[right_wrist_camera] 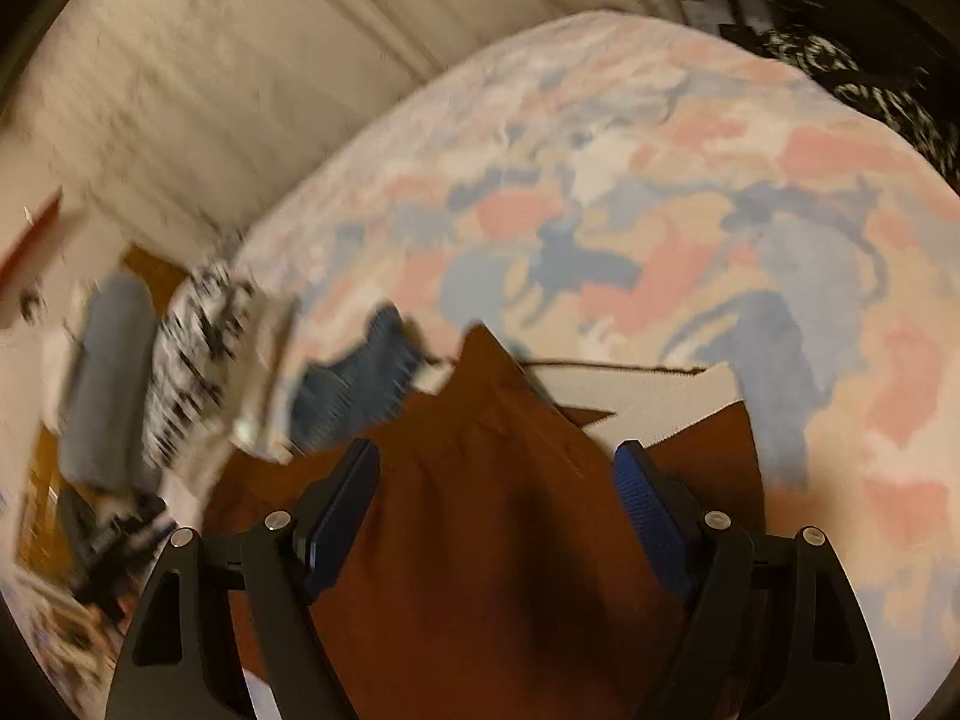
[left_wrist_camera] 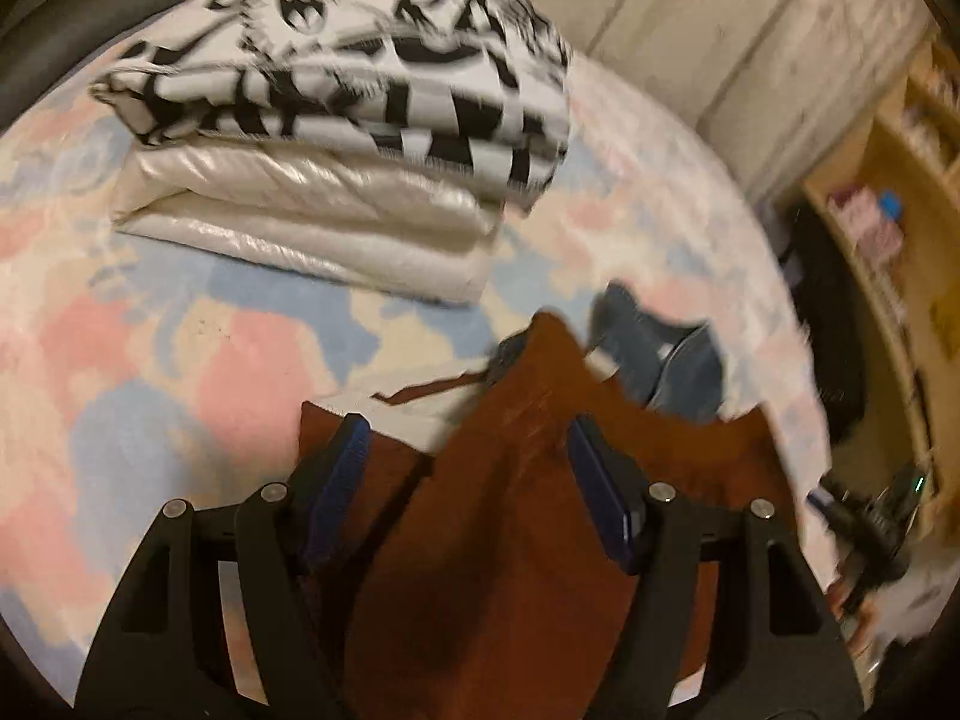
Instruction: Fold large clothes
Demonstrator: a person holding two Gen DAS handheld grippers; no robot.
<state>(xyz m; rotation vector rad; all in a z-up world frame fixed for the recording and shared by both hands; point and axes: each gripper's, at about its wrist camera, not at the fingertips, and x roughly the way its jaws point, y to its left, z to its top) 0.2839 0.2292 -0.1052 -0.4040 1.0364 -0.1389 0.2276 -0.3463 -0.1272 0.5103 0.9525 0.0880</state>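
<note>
Surface: a bed (left_wrist_camera: 150,360) spread with a cover in pink, pale blue and cream patches; it fills the view ahead of both my tools.
Ahead-left of my left tool: a folded cream quilted piece (left_wrist_camera: 312,228) lies flat on the cover.
On that piece: a folded white cloth with black lettering (left_wrist_camera: 372,60) sits on top, not on the cover itself.
Just past my fingers: a rust-brown garment (left_wrist_camera: 528,480) with a pale lining showing lies on the cover, reaching under both tools.
Beyond the brown garment: blue denim (left_wrist_camera: 672,360) lies on the cover, touching it.
Far edge: blurred; the cover meets a pale wall.
</note>
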